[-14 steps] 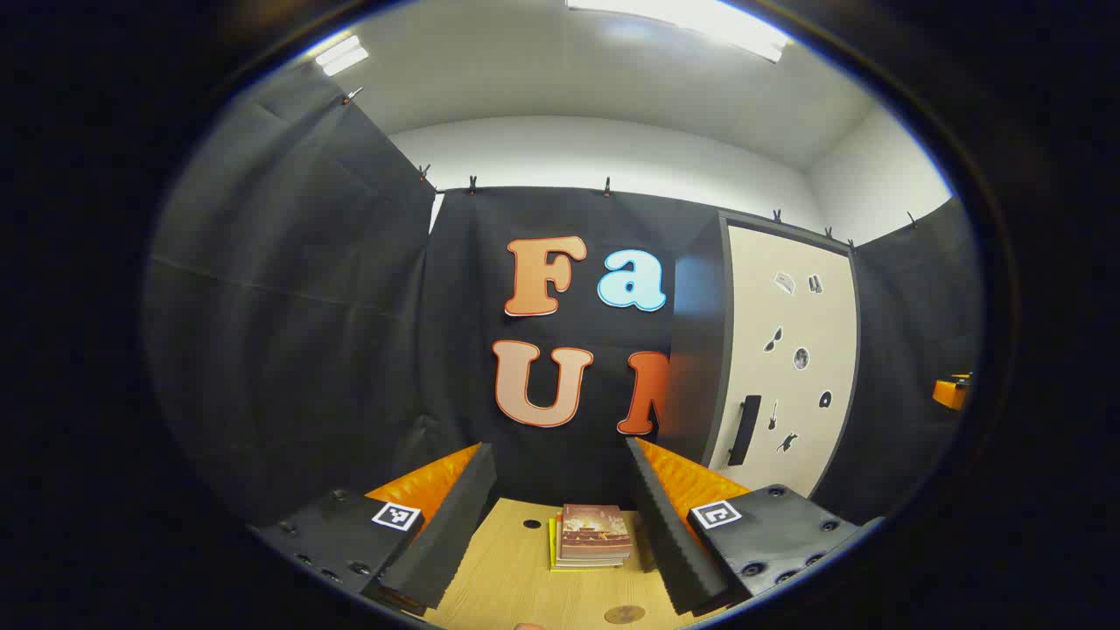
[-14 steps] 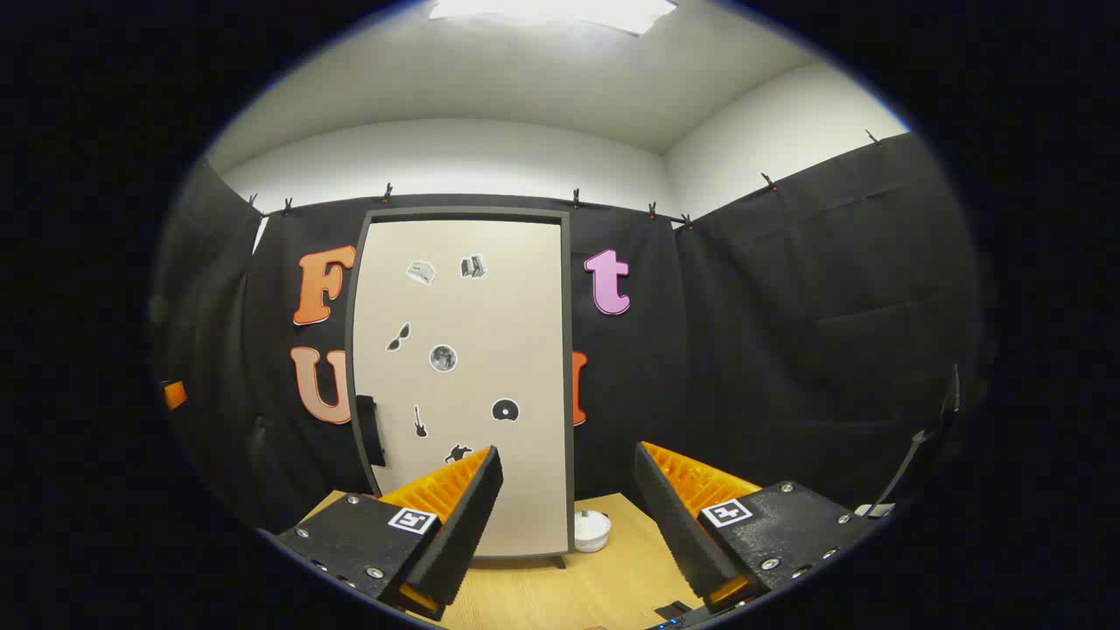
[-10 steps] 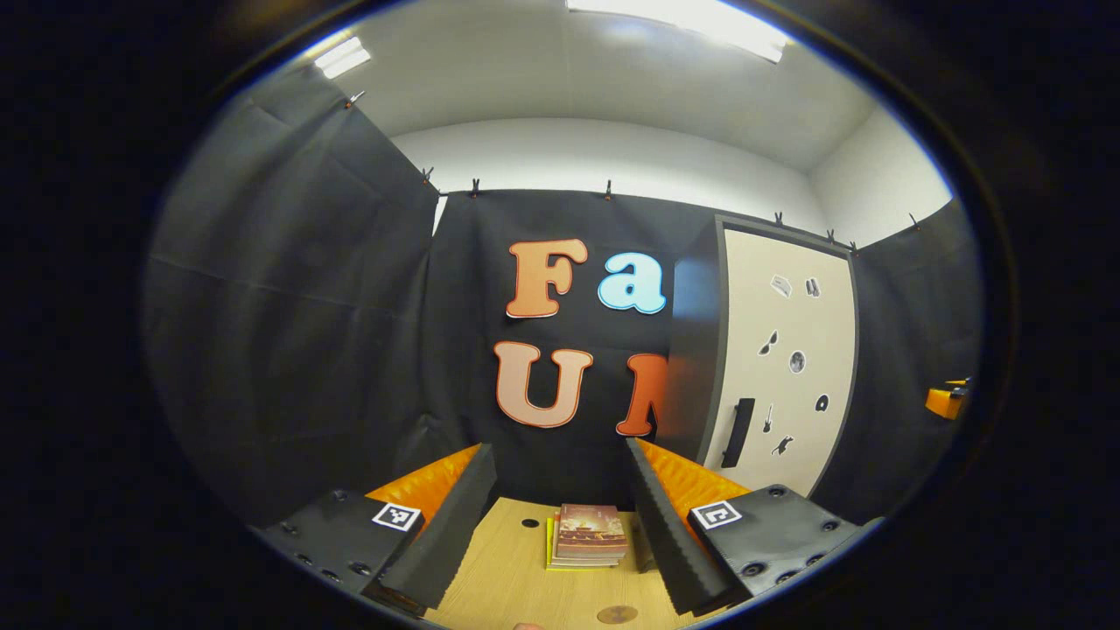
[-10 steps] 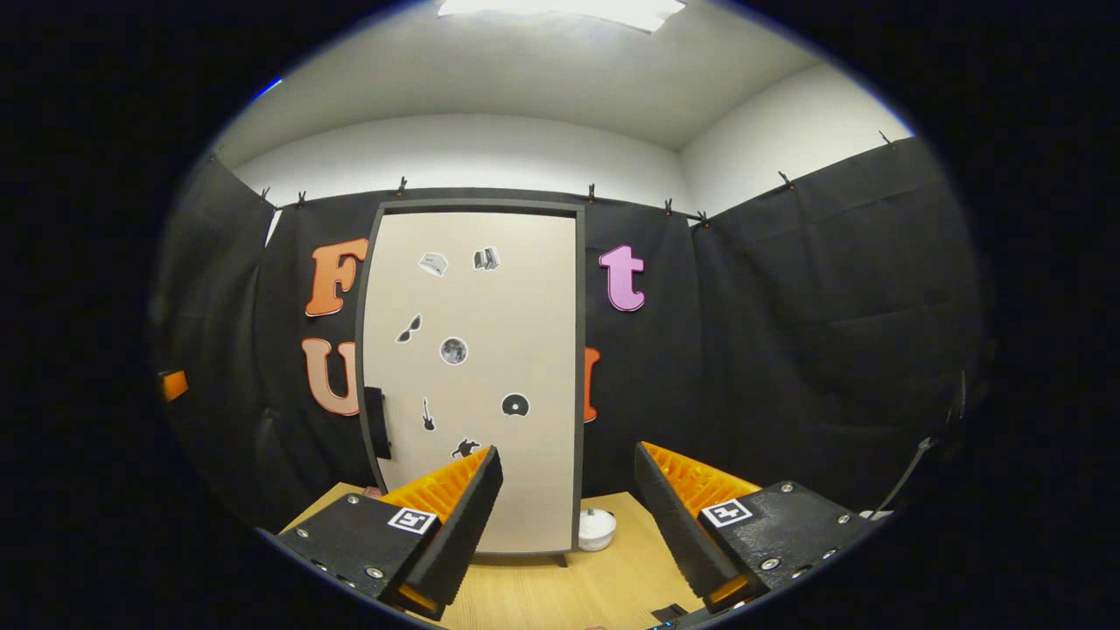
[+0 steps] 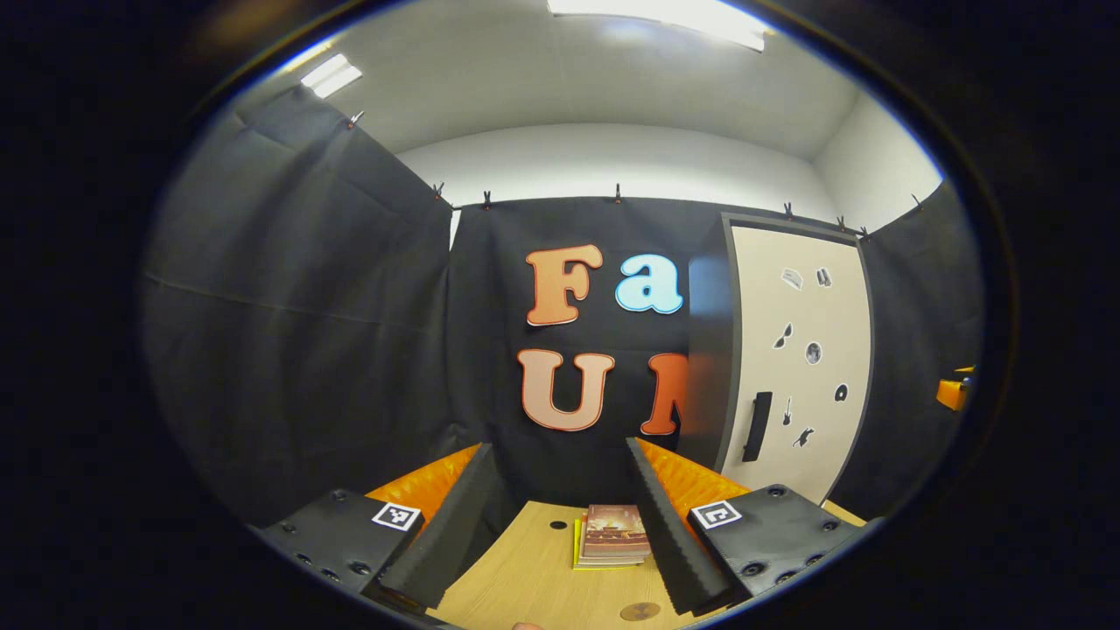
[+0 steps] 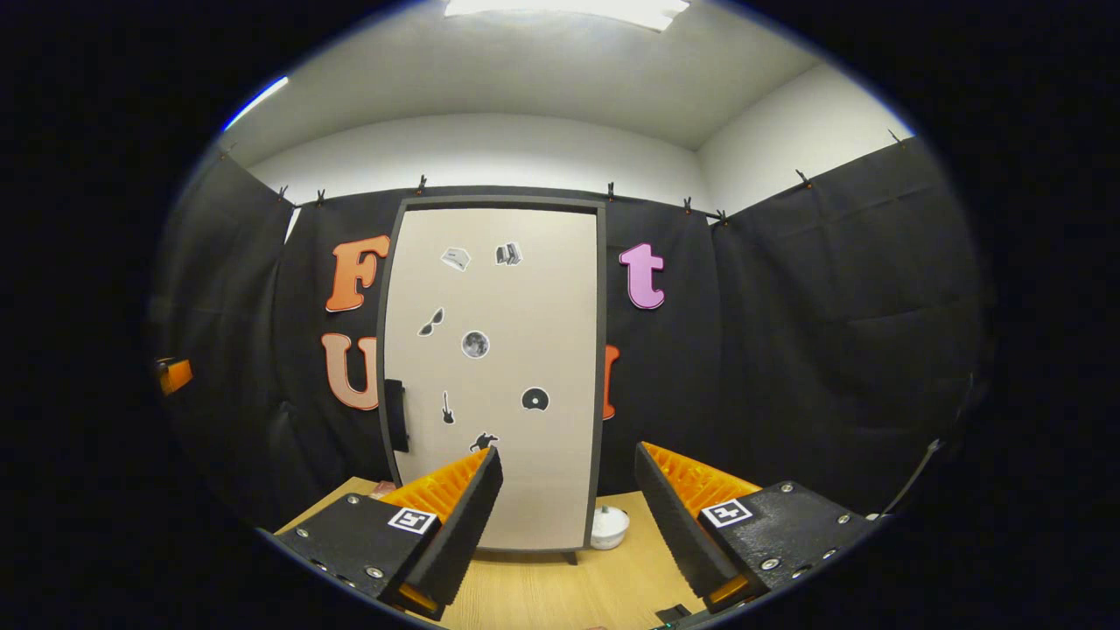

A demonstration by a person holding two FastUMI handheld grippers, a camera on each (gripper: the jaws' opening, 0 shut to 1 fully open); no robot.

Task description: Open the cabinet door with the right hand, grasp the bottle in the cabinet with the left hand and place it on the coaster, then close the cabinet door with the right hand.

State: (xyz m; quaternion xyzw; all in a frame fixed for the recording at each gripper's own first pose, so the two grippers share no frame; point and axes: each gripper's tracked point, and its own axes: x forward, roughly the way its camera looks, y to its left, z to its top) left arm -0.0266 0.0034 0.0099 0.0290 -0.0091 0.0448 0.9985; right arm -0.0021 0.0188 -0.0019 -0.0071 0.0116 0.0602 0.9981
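Note:
A tall dark cabinet with a beige door (image 6: 494,367) stands shut at the back of the wooden table, stickers on its front and a black handle (image 6: 396,416) at its left edge. In the left gripper view the same cabinet door (image 5: 801,350) and its handle (image 5: 758,426) are at the right. The bottle is hidden. A small round brown coaster (image 5: 641,611) lies on the table near the left gripper. My left gripper (image 5: 560,516) is open over the table. My right gripper (image 6: 567,516) is open, facing the door from a distance.
A small stack of books (image 5: 612,535) lies on the wooden table (image 5: 534,586) ahead of the left gripper. A white round object (image 6: 608,527) sits at the cabinet's lower right. Black cloth walls close in the booth.
Both views have shifted slightly: the cabinet and books drifted right in each. Both grippers stay open; the door stays shut.

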